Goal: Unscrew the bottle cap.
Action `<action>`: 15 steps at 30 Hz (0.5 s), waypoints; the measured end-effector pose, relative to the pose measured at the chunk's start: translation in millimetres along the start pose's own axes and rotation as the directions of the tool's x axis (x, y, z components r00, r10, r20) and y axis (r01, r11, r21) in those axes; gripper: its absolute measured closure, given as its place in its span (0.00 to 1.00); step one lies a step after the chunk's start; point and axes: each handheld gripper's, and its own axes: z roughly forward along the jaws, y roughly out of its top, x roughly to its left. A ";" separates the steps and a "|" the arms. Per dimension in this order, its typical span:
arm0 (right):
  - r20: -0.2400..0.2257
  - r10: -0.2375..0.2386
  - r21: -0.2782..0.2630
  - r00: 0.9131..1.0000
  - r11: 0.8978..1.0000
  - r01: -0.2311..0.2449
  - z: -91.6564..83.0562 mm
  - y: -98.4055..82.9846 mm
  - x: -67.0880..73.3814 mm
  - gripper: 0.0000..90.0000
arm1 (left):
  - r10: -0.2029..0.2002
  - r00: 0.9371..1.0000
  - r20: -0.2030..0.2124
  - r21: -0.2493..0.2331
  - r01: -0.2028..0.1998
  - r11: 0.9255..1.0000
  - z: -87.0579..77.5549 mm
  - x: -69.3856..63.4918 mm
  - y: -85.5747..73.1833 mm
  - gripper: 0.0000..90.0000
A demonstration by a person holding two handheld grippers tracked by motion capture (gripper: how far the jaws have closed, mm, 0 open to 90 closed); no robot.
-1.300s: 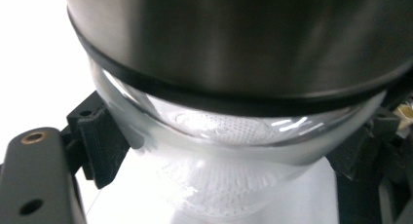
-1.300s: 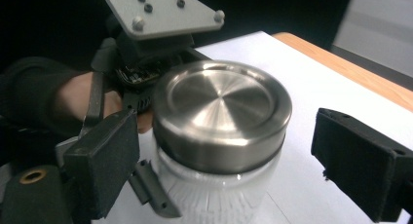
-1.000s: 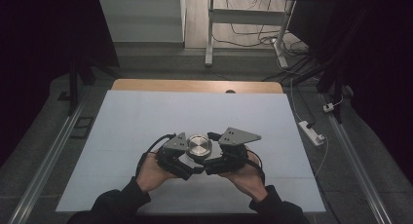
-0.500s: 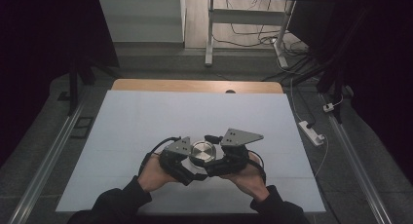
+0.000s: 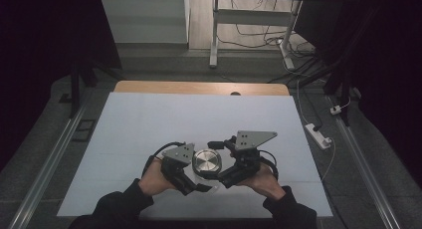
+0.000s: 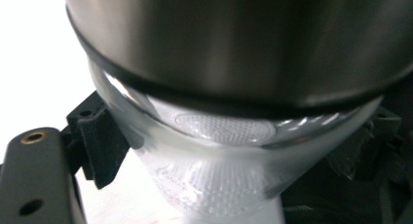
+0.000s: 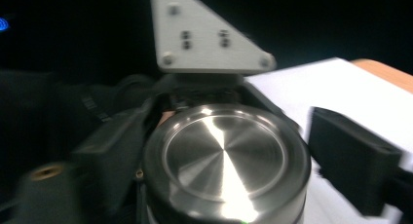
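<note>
A clear glass jar (image 6: 224,151) with a brushed steel lid (image 5: 206,162) is held just over the white table (image 5: 149,119) near its front edge. My left gripper (image 5: 195,175) is shut on the glass body, with a black jaw on each side of it below the lid (image 6: 243,44). My right gripper (image 5: 223,173) reaches in from the right around the lid (image 7: 224,156). Its jaws have just been opening: the lid stands between them, the right finger (image 7: 355,160) clearly apart from it.
The left gripper's grey three-cornered plate (image 7: 209,34) rises behind the jar in the right gripper view. A white power strip (image 5: 318,134) lies off the table's right edge. A bare wooden strip (image 5: 199,87) runs along the far edge.
The jar and both grippers have drifted slightly toward the near edge. The right gripper's jaws have come off the lid.
</note>
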 end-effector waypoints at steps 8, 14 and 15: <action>0.213 0.098 0.065 0.972 0.991 -0.115 -2.4 3.7 -3.5 0.00 | -0.114 0.974 -0.197 -0.018 0.113 0.993 -4.1 5.7 -3.7 0.17; 0.355 0.002 0.077 0.935 0.997 -0.031 15.6 0.5 13.2 0.15 | -0.125 0.964 -0.234 0.012 0.131 0.991 4.2 1.6 -1.1 0.17; 0.355 0.002 0.077 0.935 0.997 -0.031 15.6 0.5 13.2 0.15 | -0.119 0.966 -0.229 0.014 0.126 0.992 5.1 0.9 -0.6 0.17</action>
